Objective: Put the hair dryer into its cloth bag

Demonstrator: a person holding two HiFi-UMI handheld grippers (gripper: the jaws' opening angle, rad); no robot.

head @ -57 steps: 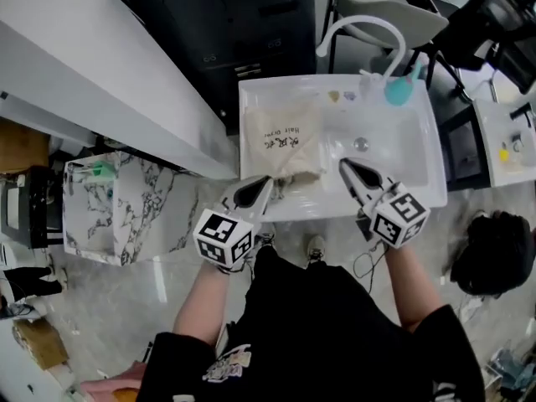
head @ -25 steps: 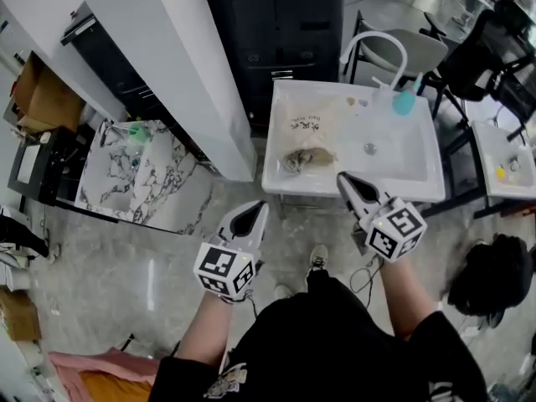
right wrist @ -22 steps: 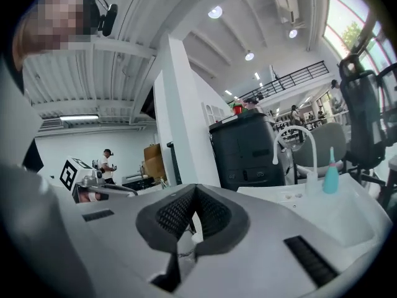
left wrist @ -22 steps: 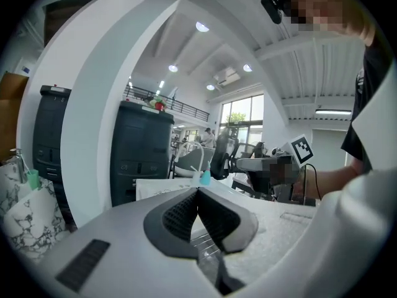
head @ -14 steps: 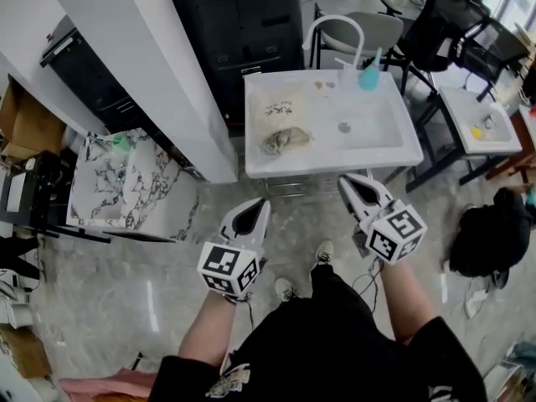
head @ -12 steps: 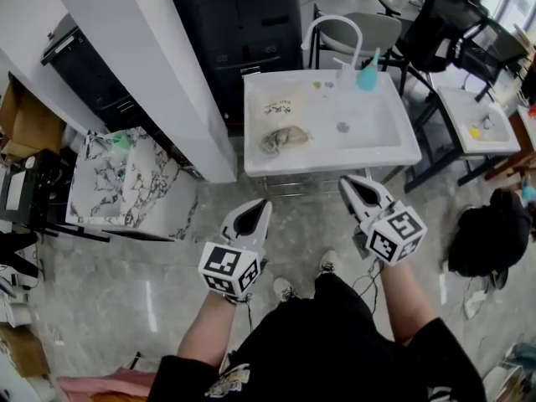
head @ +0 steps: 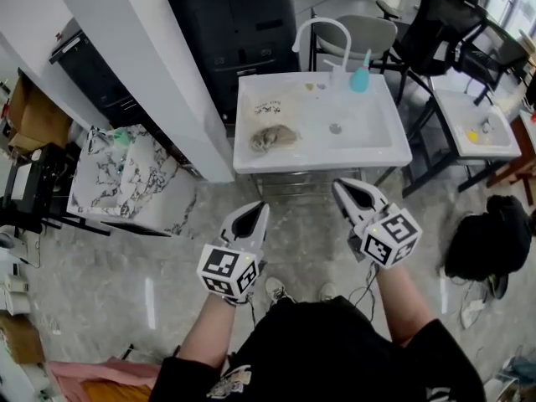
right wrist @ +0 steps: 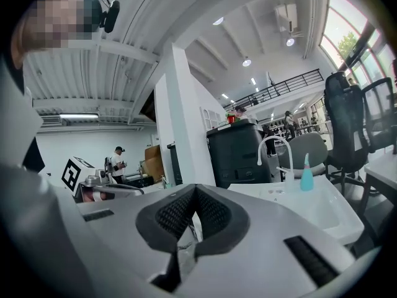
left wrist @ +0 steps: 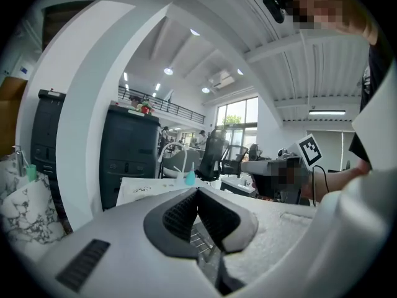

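The cream cloth bag (head: 270, 132) lies bunched on the left of the white sink table (head: 377, 145), its printed part flat behind the bunched end. No hair dryer shows outside it. My left gripper (head: 253, 215) and right gripper (head: 346, 193) are both shut and empty. They hover over the floor, well short of the table's front edge and pointing toward it. In the left gripper view the left gripper (left wrist: 198, 194) faces the table (left wrist: 146, 188). The right gripper (right wrist: 195, 191) faces the sink table (right wrist: 298, 197) and its faucet (right wrist: 273, 148).
A teal bottle (head: 359, 78) stands by the white faucet (head: 322, 32). A white pillar (head: 142, 65) and a black cabinet (head: 239, 23) rise behind the table. A marble-patterned table (head: 126, 182) is at left. Chairs, a second white table (head: 473, 124) and a black backpack (head: 477, 245) are at right.
I have backed away from the sink table. Both shut grippers have drawn off from its front edge, and the table with the bag now sits farther up and smaller in view.
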